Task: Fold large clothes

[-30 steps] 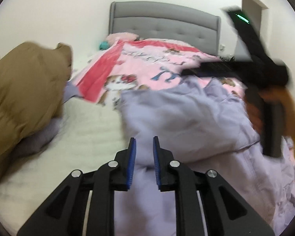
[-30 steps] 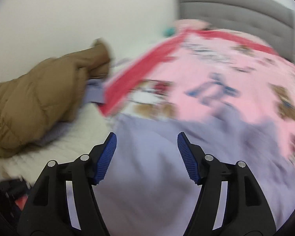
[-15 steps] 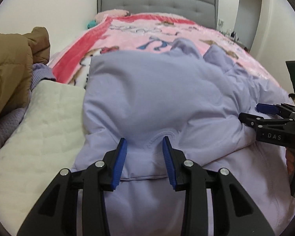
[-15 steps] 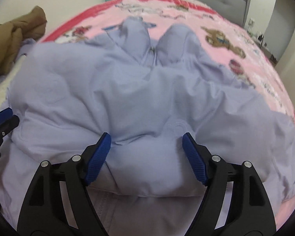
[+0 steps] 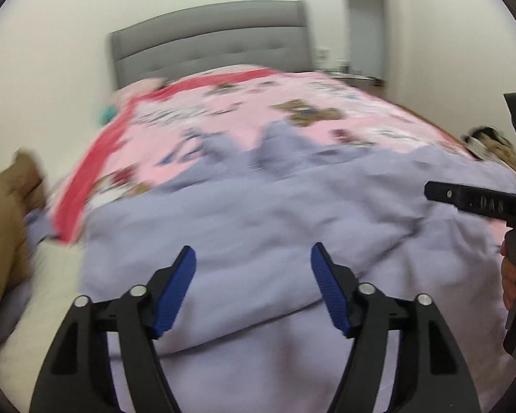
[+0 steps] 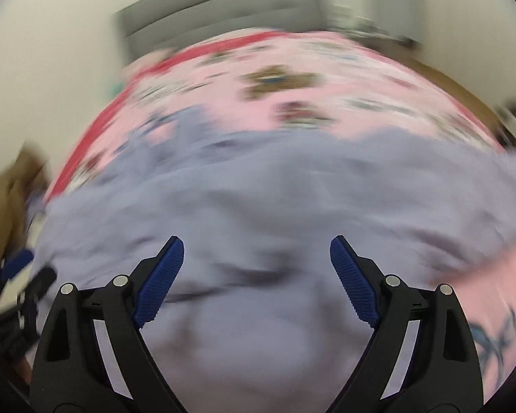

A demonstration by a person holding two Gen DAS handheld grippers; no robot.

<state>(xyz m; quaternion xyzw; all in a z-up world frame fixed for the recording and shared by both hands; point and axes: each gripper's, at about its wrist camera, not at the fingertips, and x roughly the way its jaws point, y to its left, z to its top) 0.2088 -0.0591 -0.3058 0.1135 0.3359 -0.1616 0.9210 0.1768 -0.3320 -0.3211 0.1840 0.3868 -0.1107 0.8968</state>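
A large lilac garment (image 5: pixel 258 213) is lying spread across the near half of the bed, on top of a pink patterned blanket (image 5: pixel 258 110) with a red border. The garment's near edge is sitting folded over itself, and two rounded lobes of its fabric are pointing toward the far grey headboard (image 5: pixel 206 41).

The left tool (image 5: pixel 253 268) is hovering over the near edge of the garment with its blue pads standing wide apart. Its jaws have just been opening, and nothing is pinched between them; the cloth is lying below. The right tool (image 6: pixel 256 261) is hovering over the same garment further right, its pads even wider apart and likewise gripping nothing after just opening. Both views are blurring with motion.

In the left wrist view, the right tool's black body is showing at the right edge, with a person's fingers (image 5: pixel 509 275) wrapping its handle. At the far left, a brown padded coat (image 5: pixel 3 227) is lying heaped beside a cream quilted cover (image 5: pixel 48 289), just left of the lilac garment.
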